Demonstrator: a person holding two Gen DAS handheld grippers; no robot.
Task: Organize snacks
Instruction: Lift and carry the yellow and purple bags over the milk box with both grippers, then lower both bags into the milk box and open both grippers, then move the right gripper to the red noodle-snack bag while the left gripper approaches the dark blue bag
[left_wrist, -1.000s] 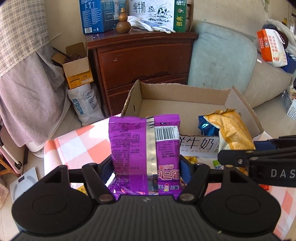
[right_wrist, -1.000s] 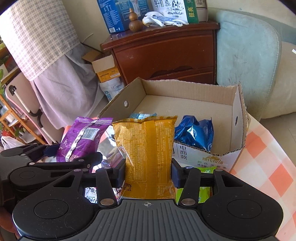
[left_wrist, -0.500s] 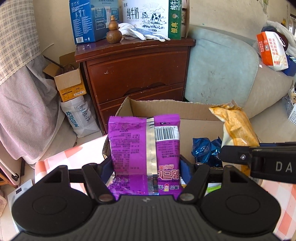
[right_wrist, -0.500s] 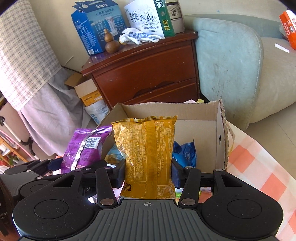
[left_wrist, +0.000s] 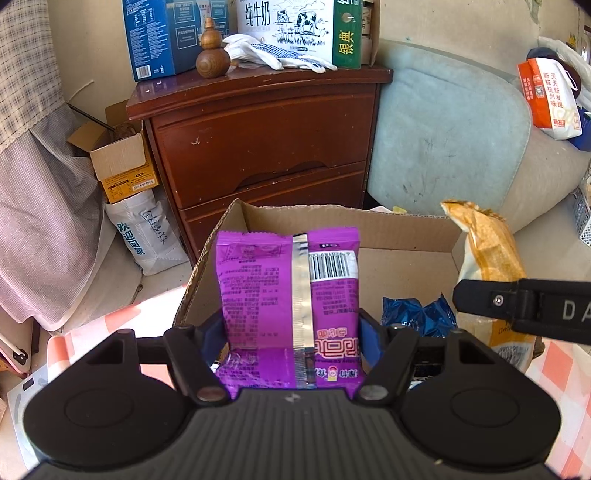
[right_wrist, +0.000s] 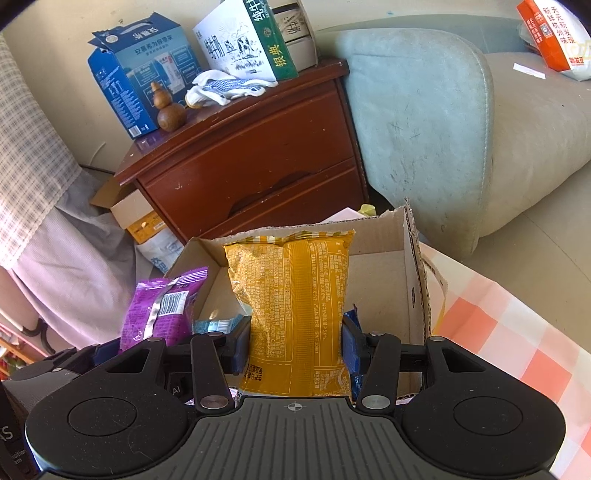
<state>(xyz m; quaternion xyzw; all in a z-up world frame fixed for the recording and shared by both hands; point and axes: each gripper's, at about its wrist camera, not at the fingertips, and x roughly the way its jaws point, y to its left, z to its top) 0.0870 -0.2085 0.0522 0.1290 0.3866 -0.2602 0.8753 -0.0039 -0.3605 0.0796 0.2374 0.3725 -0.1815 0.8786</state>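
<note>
My left gripper (left_wrist: 291, 332) is shut on a purple snack packet (left_wrist: 288, 291), held upright over the left part of an open cardboard box (left_wrist: 332, 218). My right gripper (right_wrist: 293, 341) is shut on a yellow snack packet (right_wrist: 291, 295), upright above the same cardboard box (right_wrist: 413, 266). In the left wrist view the yellow packet (left_wrist: 487, 251) shows at the right, above the right gripper's black finger. In the right wrist view the purple packet (right_wrist: 162, 306) shows at the left. A blue packet (left_wrist: 417, 314) lies on the box floor.
The box stands on an orange-and-white checked cloth (right_wrist: 498, 325). Behind it are a dark wooden cabinet (left_wrist: 258, 136) with milk cartons and a wooden gourd (left_wrist: 212, 55) on top, and a pale blue sofa (left_wrist: 443, 136). A small open carton (left_wrist: 122, 162) sits left.
Both grippers have moved forward over the box with their packets; the box now lies right under them and the cabinet looks nearer. The right gripper has rolled, tilting its view.
</note>
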